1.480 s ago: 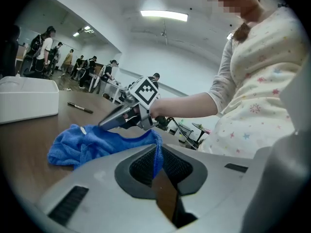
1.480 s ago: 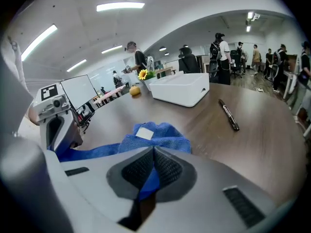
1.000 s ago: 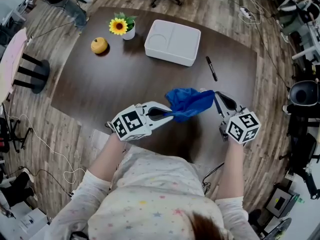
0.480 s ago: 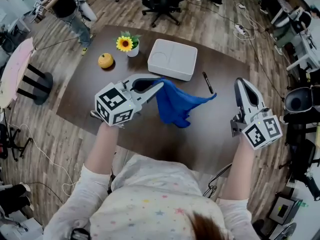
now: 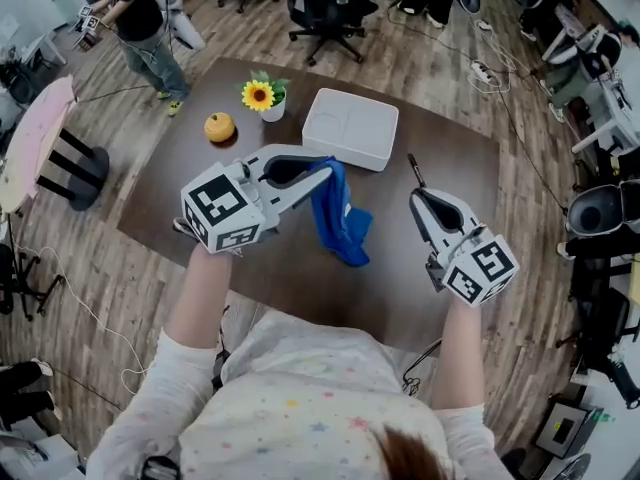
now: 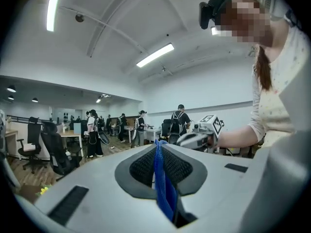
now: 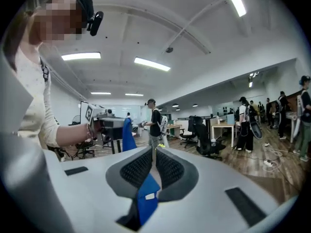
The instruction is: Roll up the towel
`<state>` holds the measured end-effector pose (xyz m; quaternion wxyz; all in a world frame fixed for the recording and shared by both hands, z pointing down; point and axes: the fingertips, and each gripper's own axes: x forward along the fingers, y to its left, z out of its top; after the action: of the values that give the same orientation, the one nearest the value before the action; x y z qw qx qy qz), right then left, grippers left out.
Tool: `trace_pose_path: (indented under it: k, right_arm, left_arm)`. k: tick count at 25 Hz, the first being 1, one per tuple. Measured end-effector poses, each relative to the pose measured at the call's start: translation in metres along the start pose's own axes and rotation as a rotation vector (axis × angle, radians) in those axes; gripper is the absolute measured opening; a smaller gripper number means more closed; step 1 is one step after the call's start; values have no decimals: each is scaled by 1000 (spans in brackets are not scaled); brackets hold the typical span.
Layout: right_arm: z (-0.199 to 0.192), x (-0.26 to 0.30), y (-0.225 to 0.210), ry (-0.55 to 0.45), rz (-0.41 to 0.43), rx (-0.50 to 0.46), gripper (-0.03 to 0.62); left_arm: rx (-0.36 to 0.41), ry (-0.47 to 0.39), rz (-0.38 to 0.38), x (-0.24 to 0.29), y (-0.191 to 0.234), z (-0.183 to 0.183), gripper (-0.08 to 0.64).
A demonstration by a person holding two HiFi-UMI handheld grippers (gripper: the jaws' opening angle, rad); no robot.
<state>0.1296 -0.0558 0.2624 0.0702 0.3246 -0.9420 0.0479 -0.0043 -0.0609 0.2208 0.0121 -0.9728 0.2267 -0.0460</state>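
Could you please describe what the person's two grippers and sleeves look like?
The left gripper and right gripper are matching pale grey plastic shells that taper to a point, with dark dimpled pads on the inner faces. Each carries a white cube printed with black square markers. The sleeves are long and cream, dotted with small coloured stars.

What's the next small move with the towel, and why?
Probably lower the left gripper so the blue cloth towel can be laid flat on the dark brown table. It hangs bunched from that gripper alone, above the table, too crumpled to roll.
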Motion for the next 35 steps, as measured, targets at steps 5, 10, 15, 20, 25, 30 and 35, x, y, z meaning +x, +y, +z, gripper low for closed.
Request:
trace_pose_path:
  k: [5, 10, 15, 20, 25, 30, 35]
  right_arm:
    - [-60, 28, 45, 143, 113, -27, 68]
    - [-102, 48, 66, 248, 159, -74, 111]
    - [-123, 66, 80, 303, 161, -133, 156]
    - [-123, 68, 66, 305, 113, -144, 80]
    - [-119, 62, 52, 294, 109, -115, 23]
    - [-115, 50, 54, 282, 138, -101, 23]
    - [-109, 46, 55, 268, 168, -83, 24]
  left_arm:
    - [29, -8, 1, 3, -6, 19, 31]
    - [37, -28, -10, 2, -11, 34, 31]
    - [60, -27, -16, 5, -15, 42, 31]
    - [68, -35, -19, 6, -10, 47, 31]
    - [77, -42, -18, 4, -7, 51, 31]
    - [80, -49, -9, 2, -8, 52, 31]
    - [70, -66, -5, 0, -1, 55, 31]
